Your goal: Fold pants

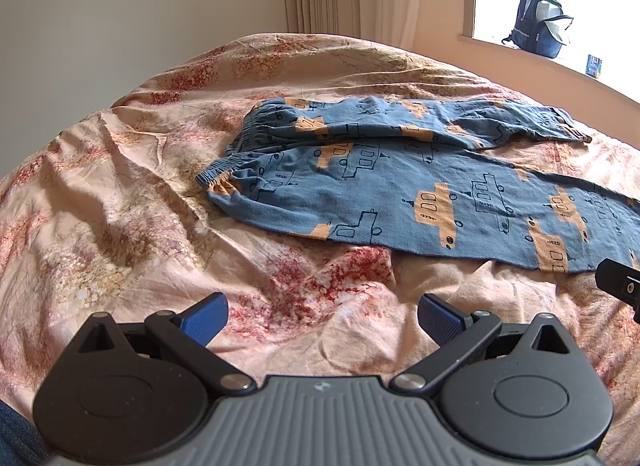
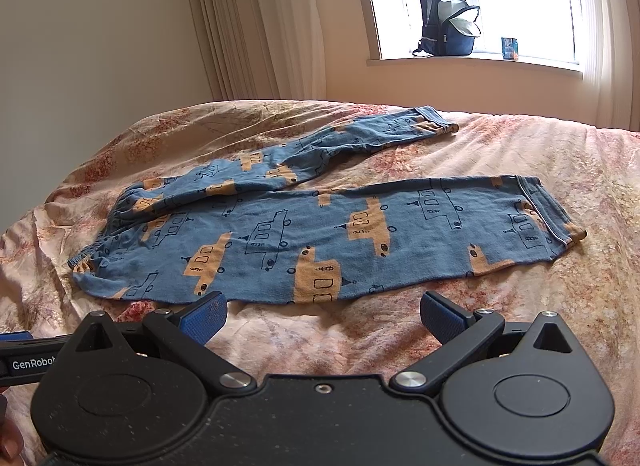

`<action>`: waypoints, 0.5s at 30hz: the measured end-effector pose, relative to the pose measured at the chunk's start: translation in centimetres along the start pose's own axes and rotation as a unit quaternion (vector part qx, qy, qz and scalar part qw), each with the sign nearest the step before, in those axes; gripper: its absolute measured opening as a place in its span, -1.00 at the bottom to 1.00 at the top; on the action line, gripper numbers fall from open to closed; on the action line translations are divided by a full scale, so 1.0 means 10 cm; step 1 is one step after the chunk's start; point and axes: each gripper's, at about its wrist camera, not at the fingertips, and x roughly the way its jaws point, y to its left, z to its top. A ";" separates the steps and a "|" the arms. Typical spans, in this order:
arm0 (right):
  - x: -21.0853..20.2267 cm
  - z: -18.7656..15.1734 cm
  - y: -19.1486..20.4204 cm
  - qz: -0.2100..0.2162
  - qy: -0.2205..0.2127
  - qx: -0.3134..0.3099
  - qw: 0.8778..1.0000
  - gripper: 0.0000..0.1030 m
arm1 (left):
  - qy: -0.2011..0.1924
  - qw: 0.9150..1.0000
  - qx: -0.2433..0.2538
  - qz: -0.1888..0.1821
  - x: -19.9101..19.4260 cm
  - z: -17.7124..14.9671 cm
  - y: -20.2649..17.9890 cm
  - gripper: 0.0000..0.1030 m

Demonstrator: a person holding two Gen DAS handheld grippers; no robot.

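Observation:
Blue pants (image 1: 400,181) with an orange vehicle print lie spread on the bed, waistband to the left, legs running right. In the right wrist view the pants (image 2: 320,234) show both legs apart, the far leg bent toward the window. My left gripper (image 1: 322,318) is open and empty, over bare bedspread short of the pants' near edge. My right gripper (image 2: 323,316) is open and empty, just short of the near leg's edge. Part of the right gripper (image 1: 620,286) shows at the right edge of the left wrist view.
The bed has a wrinkled pink floral bedspread (image 1: 120,205). A dark backpack (image 2: 448,23) and a small box (image 2: 509,48) stand on the windowsill beyond the bed. Curtains (image 2: 256,21) hang at the far wall.

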 end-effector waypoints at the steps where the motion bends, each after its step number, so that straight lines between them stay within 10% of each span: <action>1: 0.00 -0.01 0.00 0.000 0.000 0.000 1.000 0.99 | 0.000 1.000 0.000 0.000 0.00 0.00 0.00 1.00; 15: 0.02 0.03 0.03 0.005 -0.007 0.001 1.000 0.99 | 0.011 1.000 -0.014 -0.017 0.03 0.07 0.02 1.00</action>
